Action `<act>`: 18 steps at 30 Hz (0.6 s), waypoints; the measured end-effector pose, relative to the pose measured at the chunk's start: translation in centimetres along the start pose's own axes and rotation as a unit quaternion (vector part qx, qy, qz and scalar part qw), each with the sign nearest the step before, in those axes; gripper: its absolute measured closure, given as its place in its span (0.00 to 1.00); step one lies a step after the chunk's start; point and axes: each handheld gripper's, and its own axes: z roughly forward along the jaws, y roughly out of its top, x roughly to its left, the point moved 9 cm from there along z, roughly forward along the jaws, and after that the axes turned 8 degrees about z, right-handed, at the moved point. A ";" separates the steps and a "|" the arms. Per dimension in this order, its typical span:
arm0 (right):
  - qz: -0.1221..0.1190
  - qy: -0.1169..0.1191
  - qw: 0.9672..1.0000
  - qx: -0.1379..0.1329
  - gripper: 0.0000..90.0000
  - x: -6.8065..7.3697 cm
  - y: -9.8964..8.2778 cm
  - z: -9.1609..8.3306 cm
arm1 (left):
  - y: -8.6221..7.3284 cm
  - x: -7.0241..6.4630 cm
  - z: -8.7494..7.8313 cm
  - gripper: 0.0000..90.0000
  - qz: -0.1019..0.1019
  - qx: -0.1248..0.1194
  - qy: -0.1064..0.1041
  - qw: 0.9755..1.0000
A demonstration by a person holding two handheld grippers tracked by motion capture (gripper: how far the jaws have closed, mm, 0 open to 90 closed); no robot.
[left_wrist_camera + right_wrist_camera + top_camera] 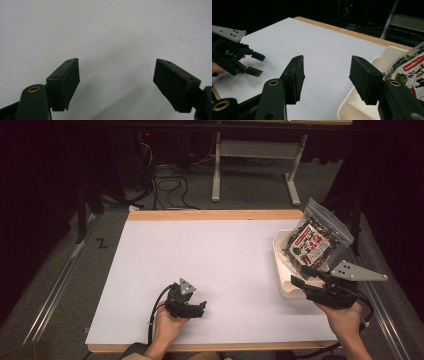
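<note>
A clear bag point(314, 240) of dark pieces with a red and white label leans in a white tray point(284, 286) at the table's right edge. My right gripper point(300, 276) stands open at the tray's near left rim, just below the bag, with nothing between its jaws. In the right gripper view the jaws point(327, 75) straddle the tray's rim point(384, 53), and the bag point(412, 72) is at the right. My left gripper point(202, 309) is open near the front middle of the table, low over the white surface point(112, 30), holding nothing.
The white tabletop point(210, 255) has a wooden border at the back and front. From the right gripper view the left gripper point(258, 64) shows at the far left. Cables and a metal table frame point(250, 150) lie on the dark floor beyond.
</note>
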 end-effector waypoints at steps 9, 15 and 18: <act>0.000 0.004 1.000 0.010 0.51 0.5 -1.0 0.6 | 0.0 0.0 -0.1 0.24 0.000 -0.001 0.005 1.000; 0.006 0.008 1.000 0.021 0.51 0.5 -1.9 1.1 | 0.1 0.0 -0.1 0.24 0.000 -0.001 0.004 1.000; 0.009 0.013 1.000 0.025 0.51 0.7 -2.3 1.5 | 0.0 0.0 -0.1 0.24 -0.001 -0.001 0.004 1.000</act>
